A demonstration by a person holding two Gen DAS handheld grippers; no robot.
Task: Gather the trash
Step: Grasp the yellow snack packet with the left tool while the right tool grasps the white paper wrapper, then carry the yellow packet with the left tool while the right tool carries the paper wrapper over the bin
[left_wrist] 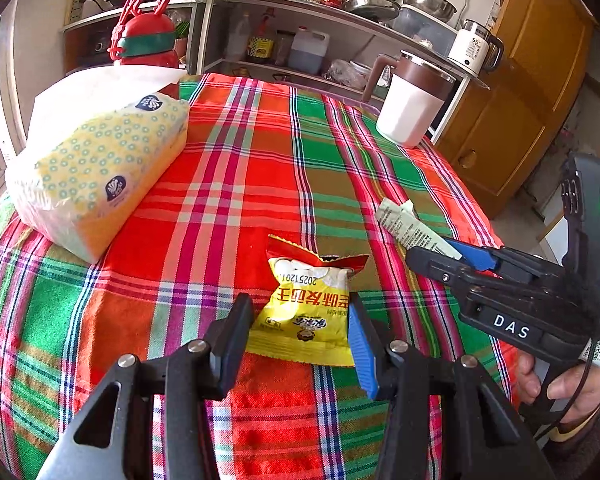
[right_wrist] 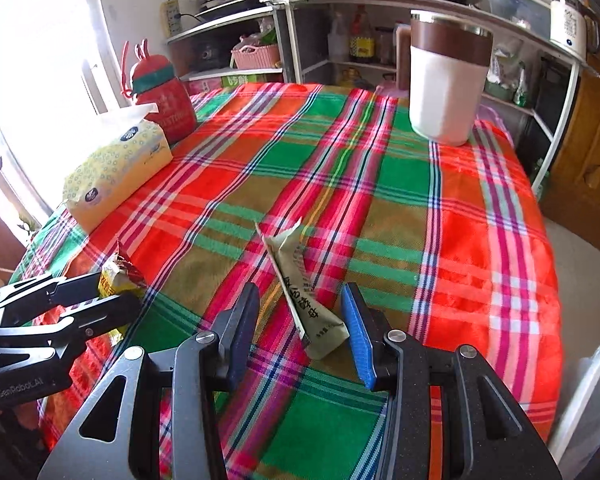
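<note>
Kitchen table w/ plaid cloth (left_wrist: 260, 152). Nothing binned yet. Left gripper (left_wrist: 300, 320) jaws open, straddling yellow snack wrapper (left_wrist: 304, 312), stamped "20251201". Right gripper (right_wrist: 300, 324) jaws open around beige sachet (right_wrist: 300, 292), not clamped. Both still on cloth. Right tool reads "DAS"; left "GenRobot.AI".

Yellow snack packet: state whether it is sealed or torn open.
Torn open: the yellow snack packet has a ragged, splayed red top edge and lies flat on the tablecloth.
</note>
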